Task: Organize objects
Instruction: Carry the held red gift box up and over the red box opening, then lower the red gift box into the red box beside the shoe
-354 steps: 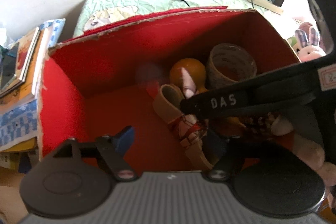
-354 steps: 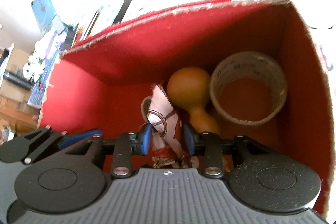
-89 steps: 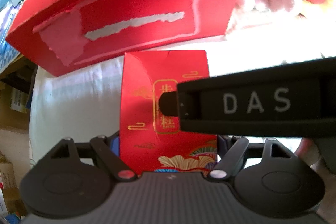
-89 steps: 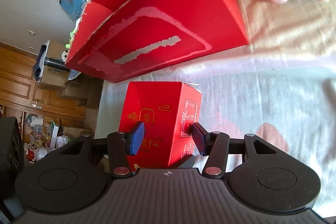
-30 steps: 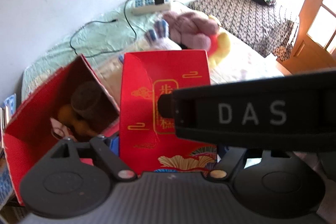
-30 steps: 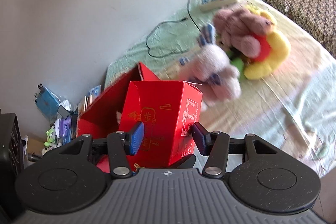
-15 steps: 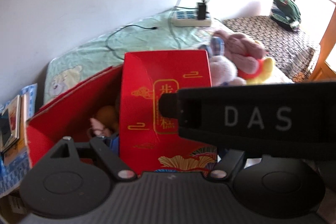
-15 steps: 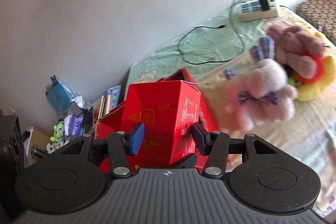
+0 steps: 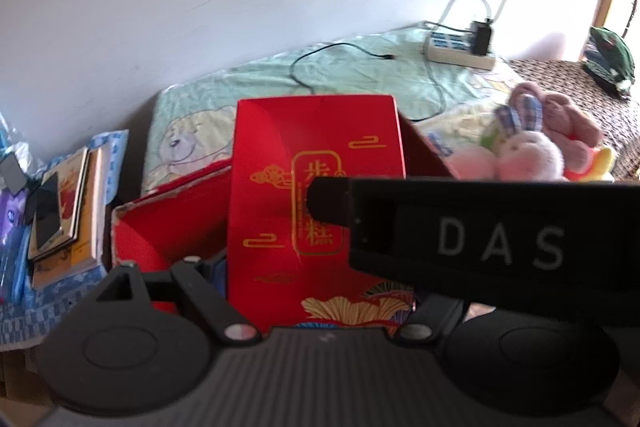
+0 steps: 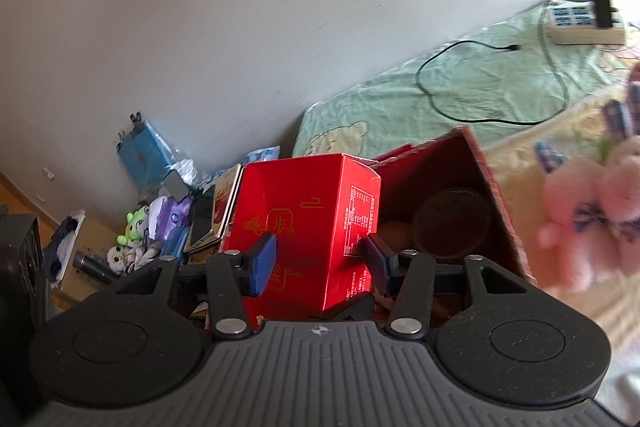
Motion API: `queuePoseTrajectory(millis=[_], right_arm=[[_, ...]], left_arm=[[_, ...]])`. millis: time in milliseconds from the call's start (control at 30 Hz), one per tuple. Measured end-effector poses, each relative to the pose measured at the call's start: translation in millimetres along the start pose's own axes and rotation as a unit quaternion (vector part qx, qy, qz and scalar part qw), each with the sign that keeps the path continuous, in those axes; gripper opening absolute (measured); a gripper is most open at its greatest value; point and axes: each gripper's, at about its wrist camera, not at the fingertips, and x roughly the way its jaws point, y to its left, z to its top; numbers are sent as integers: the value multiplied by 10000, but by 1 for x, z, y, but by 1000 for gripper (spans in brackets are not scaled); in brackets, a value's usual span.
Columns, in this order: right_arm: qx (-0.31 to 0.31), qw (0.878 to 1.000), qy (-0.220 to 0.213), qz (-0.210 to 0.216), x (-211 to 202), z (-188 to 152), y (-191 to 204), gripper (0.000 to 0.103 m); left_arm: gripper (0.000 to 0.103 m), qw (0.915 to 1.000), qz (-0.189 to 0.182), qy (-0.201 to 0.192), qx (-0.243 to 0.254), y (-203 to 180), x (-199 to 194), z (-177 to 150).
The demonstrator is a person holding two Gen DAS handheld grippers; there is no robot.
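A small red gift box (image 9: 316, 155) with gold characters hangs in the air, held from two sides. My left gripper (image 9: 316, 287) is shut on its lower part. My right gripper (image 10: 320, 259) is shut on the same small red box (image 10: 308, 195), blue pads pressing its two faces. A black bar marked DAS (image 9: 500, 247), part of the right gripper, crosses the left wrist view. Directly behind and below stands the large open red carton (image 9: 168, 227), (image 10: 480, 155). In the right wrist view a tape roll (image 10: 452, 223) and a brown gourd (image 10: 394, 231) lie inside it.
Pink and brown plush toys (image 9: 532, 155), (image 10: 592, 211) lie on the bed to the right of the carton. A power strip (image 9: 460, 51) with a black cable sits by the wall. Books and a phone (image 9: 68, 211) are stacked left of the carton, with floor clutter (image 10: 132, 227) beyond.
Both grippers, still holding the small red box, have swung left away from the plush toys. The open carton now sits right behind the box, and the book stack has come into view.
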Motion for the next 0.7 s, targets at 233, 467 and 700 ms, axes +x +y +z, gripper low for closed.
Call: queuePoseTrajectory(millis=[233, 467, 700], right_arm=[[-104, 9992, 338, 158, 45, 3, -2, 52], [-208, 9955, 867, 321, 84, -1, -5, 52], [-523, 9876, 1379, 545, 111, -4, -4, 52]], left_arm=[[79, 9992, 154, 213, -305, 28, 34, -1], [79, 9957, 357, 603, -612, 46, 64, -14], [79, 9895, 618, 957, -885, 55, 79, -26]])
